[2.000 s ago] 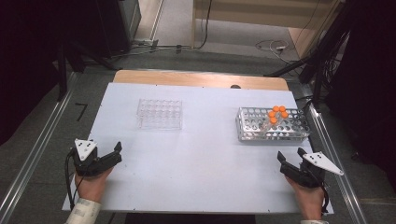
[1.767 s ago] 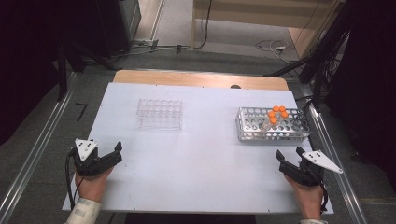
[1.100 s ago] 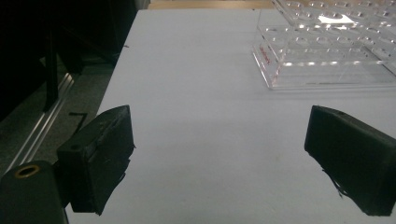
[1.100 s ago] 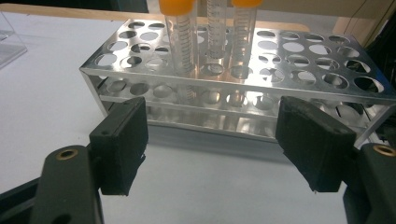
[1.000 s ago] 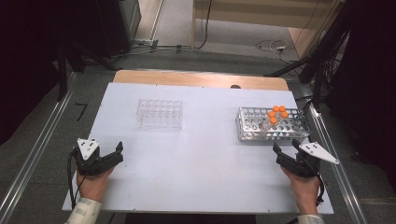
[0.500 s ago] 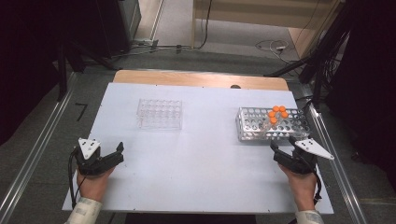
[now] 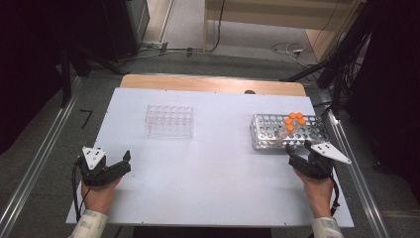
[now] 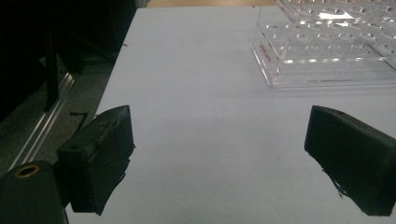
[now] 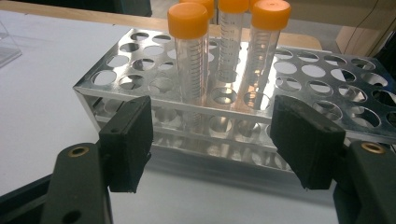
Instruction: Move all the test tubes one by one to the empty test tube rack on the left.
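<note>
Tubes (image 9: 194, 60) with orange caps stand upright in the metal rack (image 7: 288, 132), just ahead of the right gripper (image 9: 212, 140); its jaws, just closing a little, are wide apart and hold nothing.

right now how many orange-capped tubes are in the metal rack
4, clustered upright toward the far right part of the metal rack: orange-capped tubes at and. A clear tube leans beside them, and its cap colour can't be made out.

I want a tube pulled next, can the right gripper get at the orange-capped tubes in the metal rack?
Probably yes: the right gripper is open, right before the metal rack, with nothing between it and the tubes.
</note>
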`<state>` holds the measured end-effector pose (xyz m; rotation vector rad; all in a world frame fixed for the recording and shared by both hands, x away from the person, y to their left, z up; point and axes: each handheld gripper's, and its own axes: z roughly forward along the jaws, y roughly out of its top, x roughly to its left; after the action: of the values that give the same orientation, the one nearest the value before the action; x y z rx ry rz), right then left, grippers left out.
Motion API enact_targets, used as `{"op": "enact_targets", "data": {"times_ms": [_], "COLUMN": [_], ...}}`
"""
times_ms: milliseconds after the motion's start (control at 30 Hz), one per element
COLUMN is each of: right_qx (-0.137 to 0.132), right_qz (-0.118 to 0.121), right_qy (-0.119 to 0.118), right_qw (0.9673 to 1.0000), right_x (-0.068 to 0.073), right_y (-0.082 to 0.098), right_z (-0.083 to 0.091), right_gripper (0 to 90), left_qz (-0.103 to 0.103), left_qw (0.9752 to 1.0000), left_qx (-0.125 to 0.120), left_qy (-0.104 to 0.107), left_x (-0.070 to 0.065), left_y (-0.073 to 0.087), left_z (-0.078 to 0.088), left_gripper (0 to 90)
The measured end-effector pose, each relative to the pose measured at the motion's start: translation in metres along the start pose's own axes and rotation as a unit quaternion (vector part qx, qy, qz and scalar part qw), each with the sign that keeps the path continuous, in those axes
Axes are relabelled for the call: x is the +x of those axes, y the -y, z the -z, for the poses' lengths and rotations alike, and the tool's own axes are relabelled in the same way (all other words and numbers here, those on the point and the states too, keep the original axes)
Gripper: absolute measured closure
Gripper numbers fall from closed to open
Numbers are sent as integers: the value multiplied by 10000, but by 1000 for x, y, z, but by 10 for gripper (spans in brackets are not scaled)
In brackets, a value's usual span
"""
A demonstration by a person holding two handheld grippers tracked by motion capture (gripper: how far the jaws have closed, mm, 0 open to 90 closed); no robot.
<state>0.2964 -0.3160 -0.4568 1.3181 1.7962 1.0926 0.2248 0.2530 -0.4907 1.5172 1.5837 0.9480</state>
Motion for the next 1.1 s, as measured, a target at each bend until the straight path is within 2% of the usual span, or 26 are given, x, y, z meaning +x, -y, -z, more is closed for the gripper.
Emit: {"op": "enact_targets", "data": {"times_ms": [300, 333, 633, 1100], "right_qx": [-56, -84, -123, -10], "right_qz": [-18, -18, 3, 69], "right_qy": [-82, -64, -108, -118], "right_qw": [9999, 9999, 9999, 9999], "right_x": [2, 3, 6, 8], "right_y": [-7, -9, -14, -16], "right_z": [-14, -17, -30, -41], "right_gripper": [385, 436, 586, 707], "left_qz": [-12, -12, -17, -20], "left_qw": [10000, 10000, 10000, 10000], "left_qx": [8, 8, 37, 31], "left_qy": [-6, -8, -14, -5], "left_x": [-1, -1, -1, -1], "left_y": [1, 1, 1, 1], "left_z": [-1, -1, -2, -1], "left_gripper": [89, 89, 89, 89]}}
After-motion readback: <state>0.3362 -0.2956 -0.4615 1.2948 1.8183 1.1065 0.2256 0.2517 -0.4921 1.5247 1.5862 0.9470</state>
